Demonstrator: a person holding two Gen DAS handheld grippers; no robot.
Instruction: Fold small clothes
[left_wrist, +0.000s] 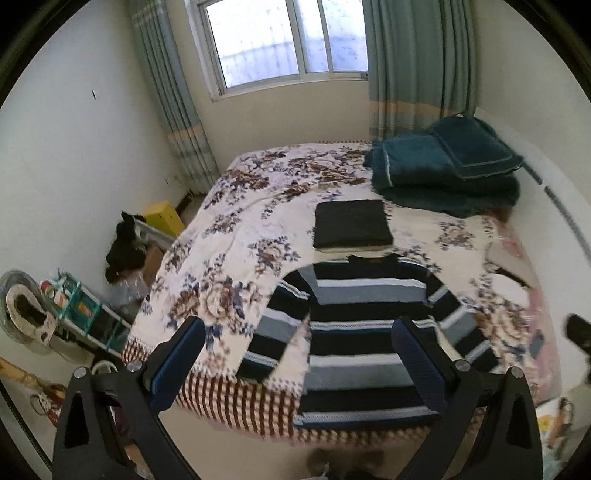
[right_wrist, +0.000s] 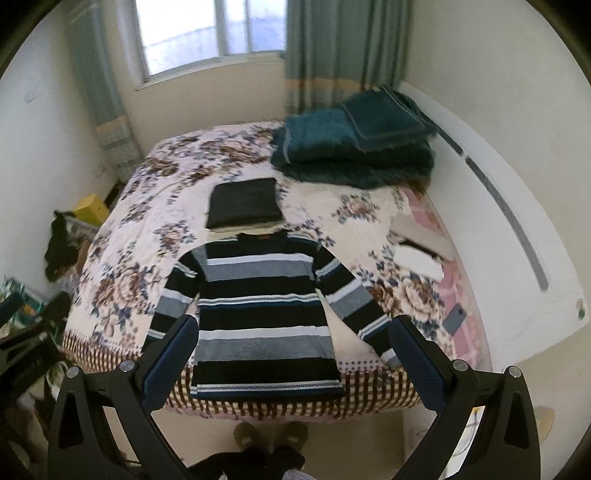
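Nearest the lenses, both tools hang above the foot of the bed with nothing between their fingers: the left gripper (left_wrist: 299, 354) has its jaws spread wide, and the right gripper (right_wrist: 293, 350) is spread just as wide. Below them, slippered feet (right_wrist: 271, 435) stand on the floor.

Just beyond, the striped sweater (right_wrist: 264, 317) lies flat and face up on the flowered bedspread (left_wrist: 236, 229), hem at the near edge of the bed, collar pointing away, both sleeves angled outward. It looks like a soft knit, light and limp, likely to sag and stretch wherever it is lifted. A sensible hold would probably be a sleeve cuff or a shoulder seam, one on each side, so the cloth folds over without bunching.

Past the collar sits a dark folded garment (right_wrist: 243, 203), with a pale layer under it that I cannot identify. Farther back, teal blankets (right_wrist: 354, 144) are stacked by the curtain. The sweater's right cuff is partly covered by a gripper finger, and the clutter on the floor at the left is too blurred to name.
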